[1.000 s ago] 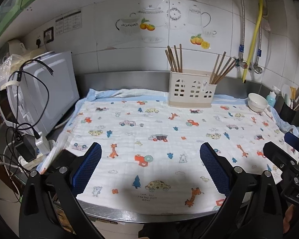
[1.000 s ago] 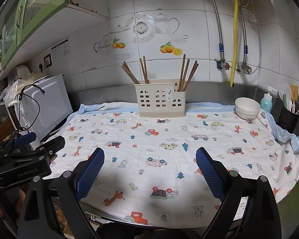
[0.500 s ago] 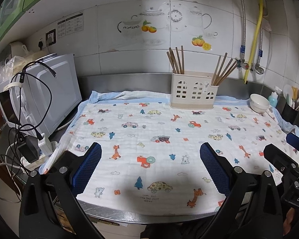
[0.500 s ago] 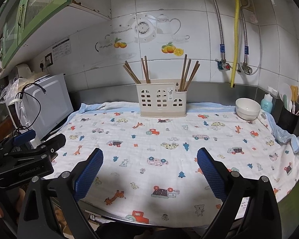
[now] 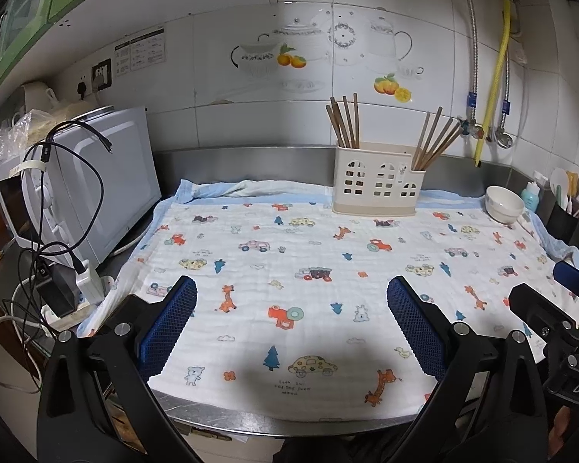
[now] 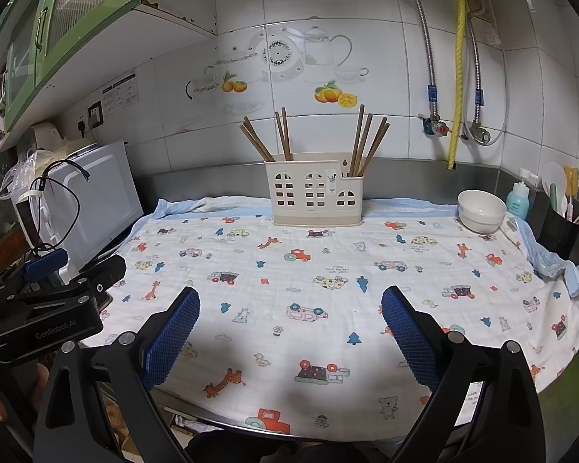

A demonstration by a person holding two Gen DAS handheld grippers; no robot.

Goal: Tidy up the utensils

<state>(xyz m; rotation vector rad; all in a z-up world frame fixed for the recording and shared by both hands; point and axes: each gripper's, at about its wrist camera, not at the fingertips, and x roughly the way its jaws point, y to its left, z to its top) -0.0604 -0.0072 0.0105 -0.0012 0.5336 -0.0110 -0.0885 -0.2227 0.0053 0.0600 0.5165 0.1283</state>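
A cream plastic utensil holder (image 5: 378, 181) (image 6: 314, 193) stands at the back of the counter on a cartoon-print cloth (image 5: 308, 262) (image 6: 328, 270). Brown chopsticks stand in its left compartment (image 5: 343, 121) (image 6: 270, 139) and in its right compartment (image 5: 436, 137) (image 6: 368, 142). My left gripper (image 5: 291, 308) is open and empty above the cloth's front edge. My right gripper (image 6: 289, 320) is open and empty, also above the front edge. Each gripper shows at the side of the other's view.
A white bowl (image 5: 503, 204) (image 6: 481, 211) sits at the back right. A dark cup with utensils (image 6: 559, 227) and a blue bottle (image 6: 517, 200) stand at the far right. A white microwave (image 5: 85, 185) with cables stands on the left. Pipes hang on the tiled wall.
Both grippers have drawn back and risen slightly, so the holder looks a little farther off. Both stay open and empty.
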